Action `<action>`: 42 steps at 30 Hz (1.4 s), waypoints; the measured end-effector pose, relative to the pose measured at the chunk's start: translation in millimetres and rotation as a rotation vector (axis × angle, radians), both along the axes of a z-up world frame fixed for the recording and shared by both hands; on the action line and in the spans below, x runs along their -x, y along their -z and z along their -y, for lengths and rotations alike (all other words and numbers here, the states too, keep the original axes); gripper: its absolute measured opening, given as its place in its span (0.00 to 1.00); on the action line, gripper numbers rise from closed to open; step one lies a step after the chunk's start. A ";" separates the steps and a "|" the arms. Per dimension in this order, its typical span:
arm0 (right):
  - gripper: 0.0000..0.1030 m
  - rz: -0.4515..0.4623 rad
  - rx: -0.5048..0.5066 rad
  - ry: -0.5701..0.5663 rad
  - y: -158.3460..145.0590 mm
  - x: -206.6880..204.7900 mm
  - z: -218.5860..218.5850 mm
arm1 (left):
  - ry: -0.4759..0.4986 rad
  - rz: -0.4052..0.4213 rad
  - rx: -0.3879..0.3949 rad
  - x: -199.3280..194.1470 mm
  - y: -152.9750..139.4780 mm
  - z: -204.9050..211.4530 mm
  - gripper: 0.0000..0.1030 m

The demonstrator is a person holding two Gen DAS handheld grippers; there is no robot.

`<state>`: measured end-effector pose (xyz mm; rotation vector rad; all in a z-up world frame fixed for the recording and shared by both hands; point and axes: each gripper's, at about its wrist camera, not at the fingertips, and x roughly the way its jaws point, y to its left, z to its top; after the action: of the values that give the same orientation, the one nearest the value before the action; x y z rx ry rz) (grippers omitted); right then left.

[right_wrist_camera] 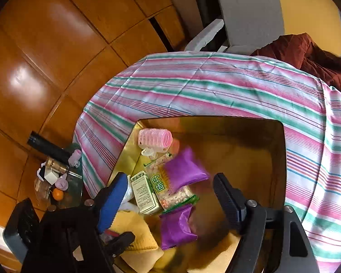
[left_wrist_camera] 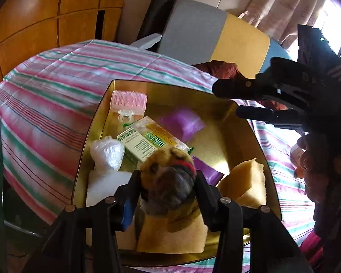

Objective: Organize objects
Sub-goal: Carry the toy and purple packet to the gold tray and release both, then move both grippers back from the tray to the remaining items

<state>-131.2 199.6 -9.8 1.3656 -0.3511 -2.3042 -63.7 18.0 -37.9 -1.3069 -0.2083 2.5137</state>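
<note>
A gold tray (left_wrist_camera: 227, 141) (right_wrist_camera: 216, 119) lies on a striped cloth. My left gripper (left_wrist_camera: 167, 179) is shut on a brown and black plush dog (left_wrist_camera: 170, 182) with a red collar, just above the tray's near side. My right gripper (right_wrist_camera: 170, 199) hangs open over the tray, with nothing between its fingers; it also shows at the tray's far right corner (left_wrist_camera: 225, 100). Below it lie a purple packet (right_wrist_camera: 184, 173), blurred, and a second purple packet (right_wrist_camera: 177, 225). Also in the tray are a pink hair roller (left_wrist_camera: 129, 101), a green-white box (left_wrist_camera: 141, 145), a snack pack (right_wrist_camera: 170, 195) and yellow sponges (left_wrist_camera: 245, 182).
The striped cloth (right_wrist_camera: 216, 86) spreads around the tray. A small glass side table (right_wrist_camera: 75, 182) at the left holds an orange (right_wrist_camera: 58, 194) and small clutter. Wooden cabinet doors (right_wrist_camera: 45, 56) stand behind. A maroon cloth (right_wrist_camera: 307, 54) lies at the far right, by a chair. A hand (left_wrist_camera: 313, 159) holds the right gripper.
</note>
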 end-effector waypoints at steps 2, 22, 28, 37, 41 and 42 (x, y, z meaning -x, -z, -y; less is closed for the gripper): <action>0.80 0.011 -0.015 0.000 5.3 -6.0 -1.3 | -0.013 0.006 -0.004 1.1 2.2 2.7 0.47; 1.00 -0.515 -0.328 0.150 -58.2 -118.1 -19.2 | -0.105 -0.184 0.088 -34.3 -44.5 -1.1 0.75; 1.00 -0.625 -0.379 0.258 -66.5 -146.6 -37.5 | -0.080 -0.282 0.153 -51.3 -62.8 -20.3 0.75; 1.00 -0.414 -0.310 0.310 -26.1 -147.5 -71.9 | -0.053 -0.294 0.242 -66.8 -61.4 -53.1 0.75; 1.00 -0.382 -0.258 0.283 -16.4 -154.5 -85.3 | -0.019 -0.282 0.252 -72.6 -56.8 -65.7 0.75; 1.00 -0.379 -0.254 0.282 -14.3 -158.1 -88.6 | -0.011 -0.283 0.257 -74.3 -56.1 -69.0 0.75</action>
<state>26.9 288.2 4.5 1.0005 -0.1386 -2.8558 10.6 87.0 18.2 -1.0154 0.1759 2.7665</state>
